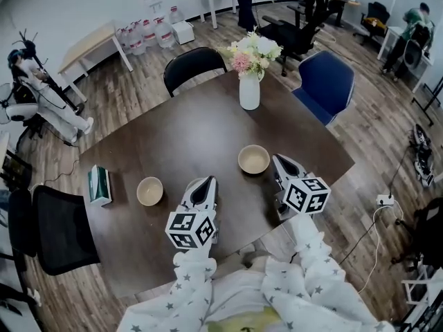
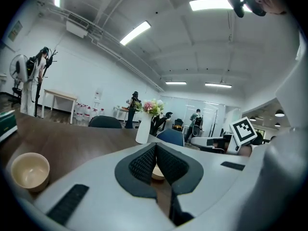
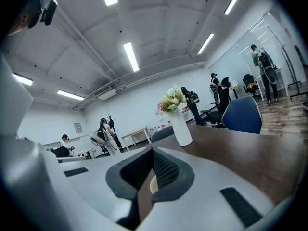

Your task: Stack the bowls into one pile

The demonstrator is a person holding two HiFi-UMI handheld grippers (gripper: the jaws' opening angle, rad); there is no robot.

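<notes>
While the left bowl [image 1: 149, 191] and right bowl [image 1: 254, 159] sit well apart on the counter [image 1: 194, 137], we hold left gripper [image 1: 205, 183] and right gripper [image 1: 280, 159] with fingers [image 2: 140, 166] together, empty.

Dark table [image 1: 194, 137]: left bowl [image 1: 149, 191], right bowl [image 1: 254, 159], flower vase [image 1: 249, 92], possibly green book [image 1: 99, 184].

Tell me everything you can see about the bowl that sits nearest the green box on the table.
The bowl is small, round and cream-coloured, with a smooth matte look like ceramic or plastic. It stands upright, mouth up, and looks empty. It rests on the dark wooden table, between the green box and the left gripper, apart from both. Only the table touches it.
</notes>
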